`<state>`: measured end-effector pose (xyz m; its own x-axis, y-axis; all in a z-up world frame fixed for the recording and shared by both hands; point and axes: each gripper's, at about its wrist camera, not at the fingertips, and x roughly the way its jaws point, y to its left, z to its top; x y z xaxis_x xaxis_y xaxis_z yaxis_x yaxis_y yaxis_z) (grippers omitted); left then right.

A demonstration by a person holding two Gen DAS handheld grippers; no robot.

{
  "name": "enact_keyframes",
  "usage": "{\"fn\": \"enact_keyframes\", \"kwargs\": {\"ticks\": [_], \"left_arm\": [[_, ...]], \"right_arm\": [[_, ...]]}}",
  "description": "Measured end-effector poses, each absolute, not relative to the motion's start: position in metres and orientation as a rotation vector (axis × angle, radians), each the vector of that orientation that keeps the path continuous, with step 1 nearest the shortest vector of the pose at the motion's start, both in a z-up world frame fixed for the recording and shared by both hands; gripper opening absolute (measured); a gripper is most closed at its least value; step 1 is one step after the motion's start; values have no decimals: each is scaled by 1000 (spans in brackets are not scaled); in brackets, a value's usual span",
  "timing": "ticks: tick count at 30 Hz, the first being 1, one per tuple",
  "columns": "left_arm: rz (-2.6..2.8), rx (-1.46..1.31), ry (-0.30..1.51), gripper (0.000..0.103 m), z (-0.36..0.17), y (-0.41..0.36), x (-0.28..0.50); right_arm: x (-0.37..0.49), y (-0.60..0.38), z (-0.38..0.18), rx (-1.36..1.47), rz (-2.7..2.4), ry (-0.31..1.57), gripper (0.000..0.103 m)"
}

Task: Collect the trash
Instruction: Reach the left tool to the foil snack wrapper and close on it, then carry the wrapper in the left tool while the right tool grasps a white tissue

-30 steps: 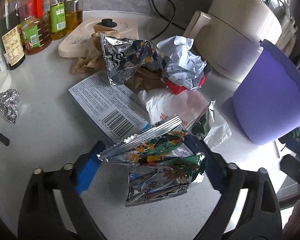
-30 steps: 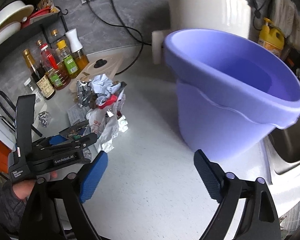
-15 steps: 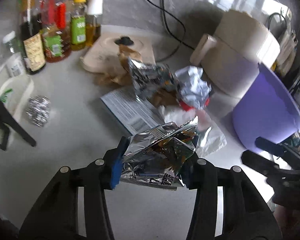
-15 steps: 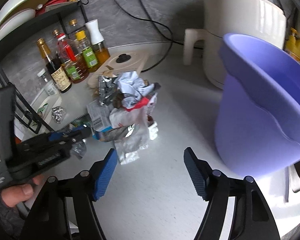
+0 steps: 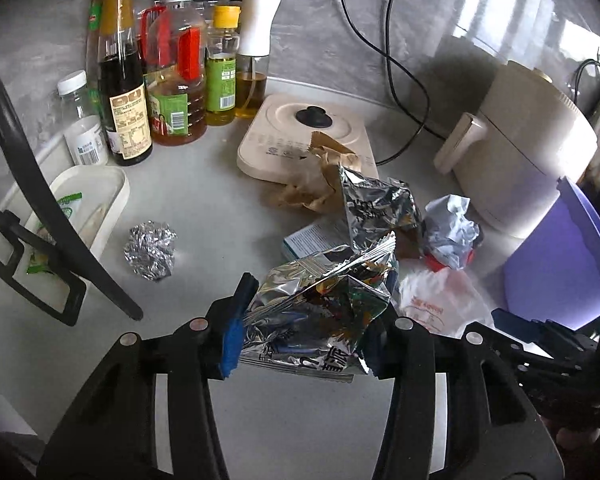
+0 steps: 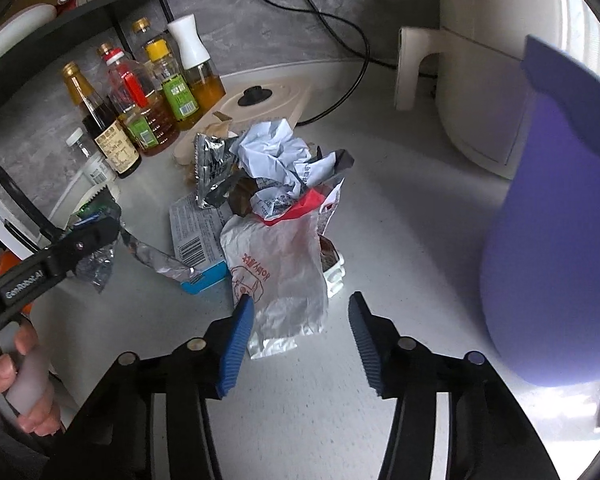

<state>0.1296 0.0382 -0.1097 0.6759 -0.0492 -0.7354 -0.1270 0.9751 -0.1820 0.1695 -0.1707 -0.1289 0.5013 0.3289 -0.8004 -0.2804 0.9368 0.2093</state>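
Two grippers work over a grey countertop (image 5: 204, 208) strewn with rubbish. The left gripper (image 5: 304, 328) is pinching a crumpled foil snack bag (image 5: 320, 312) between its blue pads, the bag bulging up and forward out of the jaws and lifted clear of the counter. Ahead of it lies the rest of the pile: a second foil bag (image 5: 376, 204) standing on end, a brown paper bag (image 5: 320, 176) behind that, a ball of crumpled white paper (image 5: 452, 228) to the right, and a printed box (image 5: 316, 236) flat beneath them. A foil ball (image 5: 151, 249) sits alone to the front left of this gripper. Far right of it stands a purple bucket (image 5: 556, 272), beside a cream appliance (image 5: 528, 164).

The right gripper (image 6: 300, 340) has its jaws closing, and the lower end of a white plastic wrapper (image 6: 276, 276) with red print lies between them; the left pad is at the wrapper's edge, the right pad is apart from it, so nothing is gripped. The wrapper rests on the counter at the near edge of the pile. The bucket looms close on this gripper's right. A person's hand (image 6: 16, 384) holds the left gripper's handle at this gripper's left.
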Motion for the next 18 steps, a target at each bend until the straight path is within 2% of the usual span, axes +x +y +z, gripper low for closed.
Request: {"fn": "enact_keyframes", "kwargs": {"ticks": [1, 3, 5, 9, 18], "left_arm": [[47, -226, 830, 48, -110, 39, 131], [52, -228, 831, 48, -110, 41, 134], [52, -230, 828, 48, -108, 42, 136], [49, -227, 805, 48, -98, 36, 137], [12, -216, 720, 48, -61, 13, 130]], "right_arm": [[171, -170, -131, 53, 369, 982, 41], [175, -169, -135, 61, 383, 995, 21], [176, -172, -138, 95, 413, 1013, 6], [167, -173, -128, 80, 446, 978, 3], [143, -183, -81, 74, 506, 858, 2]]}}
